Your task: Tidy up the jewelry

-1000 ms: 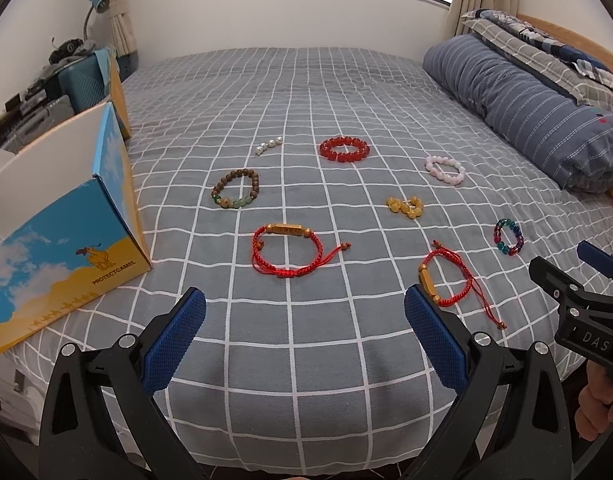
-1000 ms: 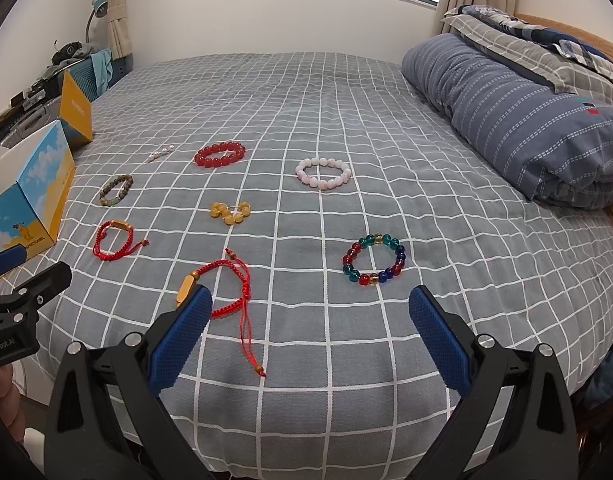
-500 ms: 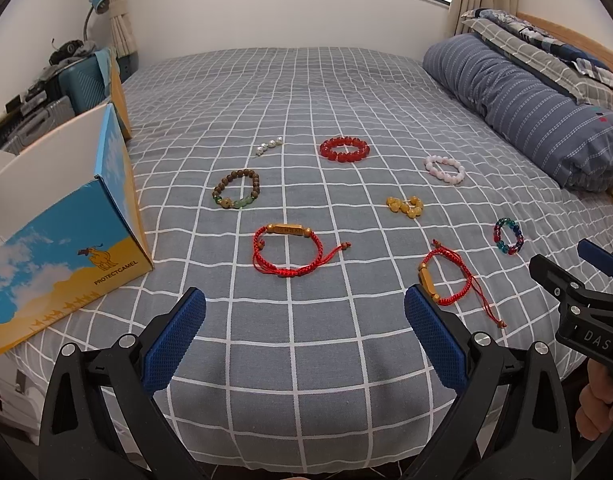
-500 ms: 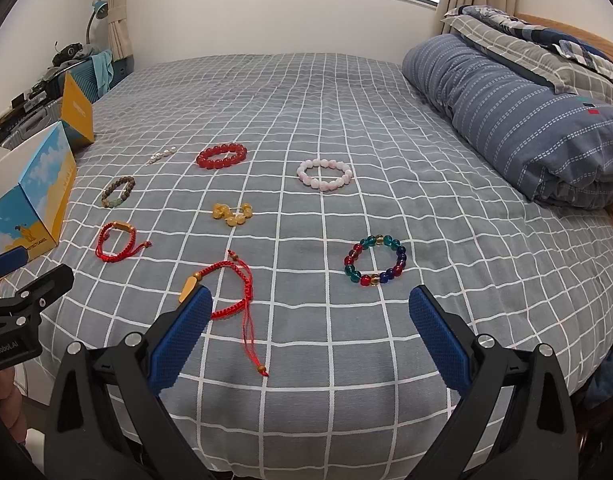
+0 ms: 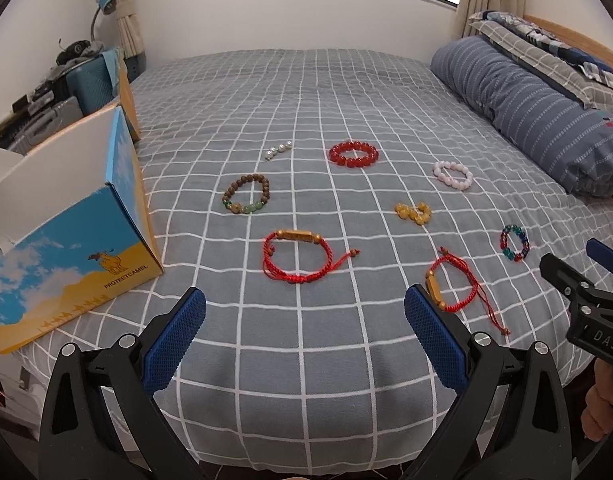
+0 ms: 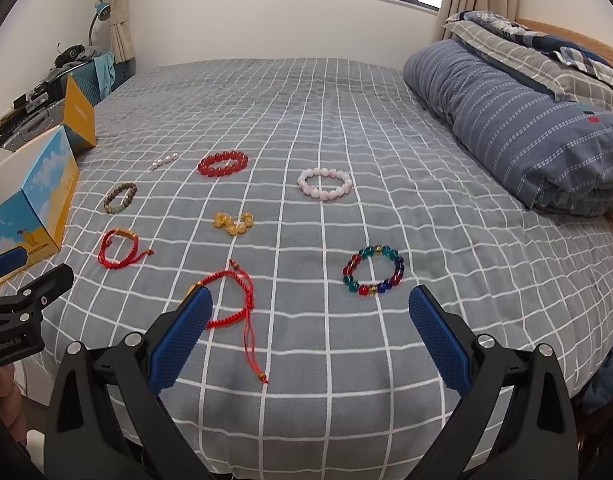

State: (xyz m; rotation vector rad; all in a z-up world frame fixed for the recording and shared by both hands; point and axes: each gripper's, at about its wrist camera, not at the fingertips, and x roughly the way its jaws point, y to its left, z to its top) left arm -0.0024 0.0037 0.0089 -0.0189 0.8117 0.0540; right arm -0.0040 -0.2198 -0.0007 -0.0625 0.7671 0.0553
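Several bracelets lie spread on a grey checked bed [image 5: 306,92]. In the left wrist view: a red cord bracelet [image 5: 296,256], a second red cord bracelet [image 5: 452,284], a brown bead bracelet [image 5: 246,194], a red bead bracelet [image 5: 353,154], a pink one [image 5: 453,175], yellow beads [image 5: 413,213], small pearls [image 5: 278,151] and a multicolour bracelet [image 5: 514,242]. My left gripper [image 5: 304,330] is open and empty above the near bed edge. My right gripper [image 6: 310,328] is open and empty, near the multicolour bracelet [image 6: 373,270] and the second red cord bracelet [image 6: 230,300].
An open blue and yellow cardboard box [image 5: 66,232] stands at the bed's left edge. A rolled blue striped duvet [image 5: 538,120] and pillows lie along the right side. Suitcases and clutter [image 5: 66,92] stand beyond the box. The right gripper shows in the left wrist view [image 5: 586,304].
Both grippers have crept slightly forward towards the bracelets. Nothing on the bed has moved.
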